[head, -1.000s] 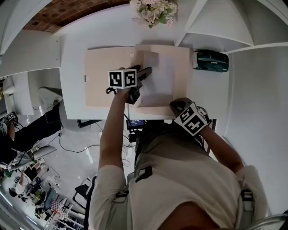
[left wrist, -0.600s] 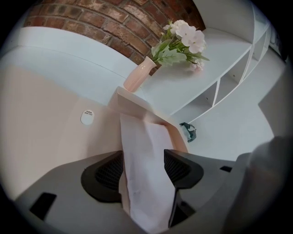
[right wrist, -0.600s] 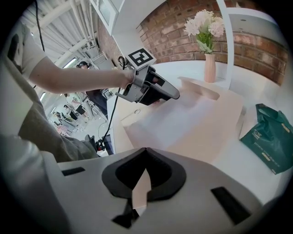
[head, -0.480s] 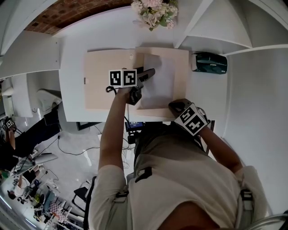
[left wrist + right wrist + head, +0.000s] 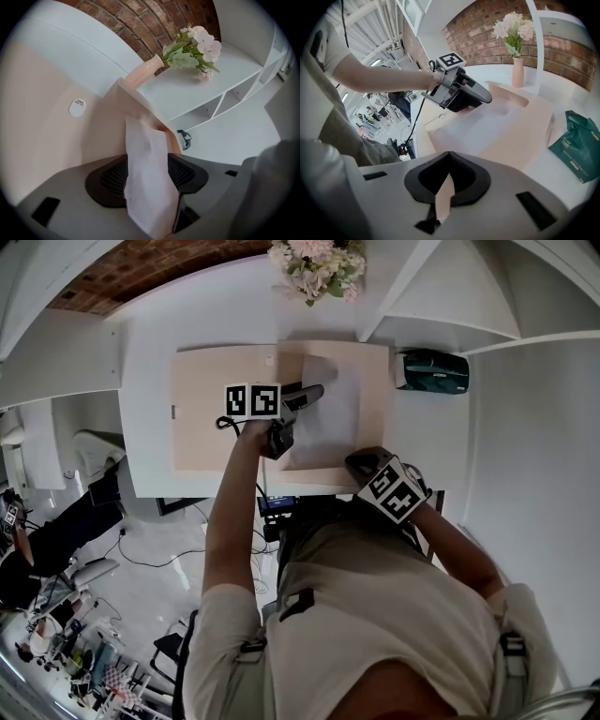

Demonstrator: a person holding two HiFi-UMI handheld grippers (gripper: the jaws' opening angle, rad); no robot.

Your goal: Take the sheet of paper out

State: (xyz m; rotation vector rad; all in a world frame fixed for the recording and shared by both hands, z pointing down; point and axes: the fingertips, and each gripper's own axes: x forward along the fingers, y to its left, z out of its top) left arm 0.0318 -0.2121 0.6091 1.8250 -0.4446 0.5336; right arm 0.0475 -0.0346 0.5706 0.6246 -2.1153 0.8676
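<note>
An open beige folder (image 5: 220,409) lies flat on the white table (image 5: 145,381). A white sheet of paper (image 5: 333,413) rests on its right half. My left gripper (image 5: 305,395) reaches in from the left and is shut on the sheet (image 5: 143,145), whose edge stands up between the jaws with a beige flap (image 5: 136,101) behind it. My right gripper (image 5: 361,463) sits at the folder's front right edge. It is shut on a thin strip of the folder (image 5: 444,199). In the right gripper view the left gripper (image 5: 480,99) hovers over the folder (image 5: 511,136).
A pink vase of flowers (image 5: 319,263) stands at the table's back edge. A green packet (image 5: 433,371) lies just right of the folder. White shelf dividers (image 5: 441,306) rise at the back right. The table's front edge (image 5: 187,493) drops to a cluttered floor.
The left gripper has edged slightly right with the sheet's edge in its jaws. The right gripper stays at the folder's front edge.
</note>
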